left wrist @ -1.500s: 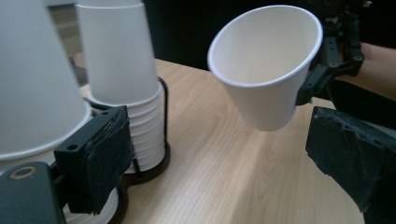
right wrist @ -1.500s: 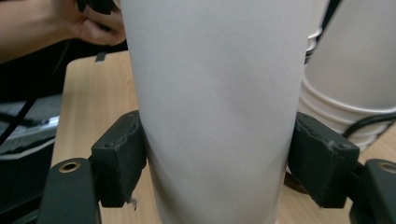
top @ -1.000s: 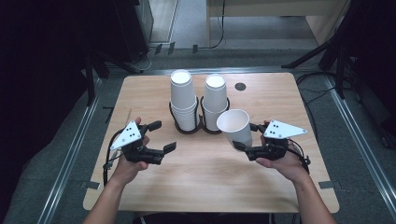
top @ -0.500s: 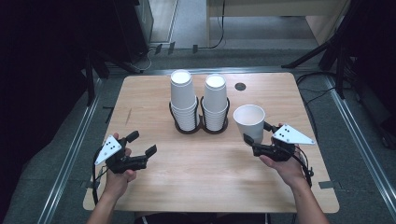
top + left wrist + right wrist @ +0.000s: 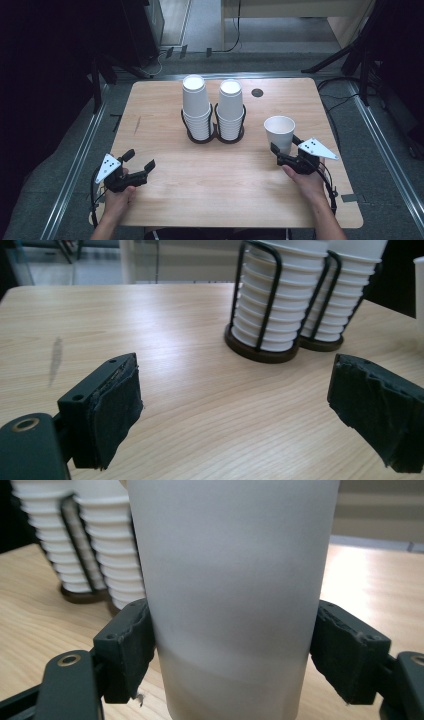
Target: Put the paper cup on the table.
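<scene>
single cup (image 5: 279, 131) right of two cup stacks (image 5: 213, 111) on table (image 5: 215, 190)

A single white paper cup (image 5: 279, 131) stood upright near the desk's (image 5: 165, 200) right edge, between the fingers (image 5: 274, 149) of the right gripper (image 5: 285, 150), which had just been opening. The left gripper (image 5: 137, 165) hovered open near the front left corner. Two cup stacks (image 5: 213, 107) sat in a black holder (image 5: 212, 136) toward the back edge.
</scene>
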Demonstrator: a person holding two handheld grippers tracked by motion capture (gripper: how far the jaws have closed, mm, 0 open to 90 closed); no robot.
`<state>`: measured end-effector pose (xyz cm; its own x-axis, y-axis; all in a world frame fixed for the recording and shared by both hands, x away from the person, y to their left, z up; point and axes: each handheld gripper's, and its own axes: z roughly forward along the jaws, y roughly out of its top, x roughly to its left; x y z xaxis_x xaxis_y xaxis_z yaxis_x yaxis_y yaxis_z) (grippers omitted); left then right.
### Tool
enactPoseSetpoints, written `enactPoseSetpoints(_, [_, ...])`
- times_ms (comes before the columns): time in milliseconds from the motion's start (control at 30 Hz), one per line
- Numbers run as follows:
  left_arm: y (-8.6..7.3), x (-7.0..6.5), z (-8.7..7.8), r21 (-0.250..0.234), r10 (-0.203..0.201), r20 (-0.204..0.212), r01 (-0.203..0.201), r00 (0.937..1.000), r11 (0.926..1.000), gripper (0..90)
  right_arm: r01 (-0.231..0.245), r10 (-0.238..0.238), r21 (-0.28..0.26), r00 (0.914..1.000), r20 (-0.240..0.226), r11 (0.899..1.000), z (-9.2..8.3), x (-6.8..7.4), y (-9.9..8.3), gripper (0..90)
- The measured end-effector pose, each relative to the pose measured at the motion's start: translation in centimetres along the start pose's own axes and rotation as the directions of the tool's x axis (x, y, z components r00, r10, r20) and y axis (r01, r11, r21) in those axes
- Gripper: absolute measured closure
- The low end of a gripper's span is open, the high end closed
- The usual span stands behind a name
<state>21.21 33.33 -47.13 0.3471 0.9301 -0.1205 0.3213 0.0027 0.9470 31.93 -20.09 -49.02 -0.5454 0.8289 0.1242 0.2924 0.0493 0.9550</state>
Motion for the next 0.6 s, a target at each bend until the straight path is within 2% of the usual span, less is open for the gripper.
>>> enactPoseSetpoints(133, [0.0, 0.5, -0.2, -0.008, -0.020, -0.019, 0.020, 0.9996, 0.9998, 7.2, -0.019, 0.019, 0.020, 0.9994, 0.028, 1.000, 0.5, -0.4, -0.8, 23.1])
enactPoseSetpoints(367, [-0.2, 0.6, -0.3, -0.009, -0.023, -0.024, 0.022, 0.9995, 0.9997, 7.2, -0.022, 0.020, 0.030, 0.9979, 0.062, 0.999, 1.0, -0.5, -1.1, 23.2])
enactPoseSetpoints(467, [-0.2, 0.6, -0.3, -0.010, -0.023, -0.028, 0.023, 0.9993, 0.9997, 7.2, -0.016, 0.013, 0.035, 0.9971, 0.075, 0.999, 1.1, -0.5, -1.2, 23.2])
enactPoseSetpoints(600, [-0.2, 0.6, -0.3, -0.009, -0.017, -0.033, 0.017, 0.9993, 0.9998, 7.2, 0.020, -0.025, 0.051, 0.9943, 0.103, 0.998, 1.4, -0.1, -1.4, 23.4])
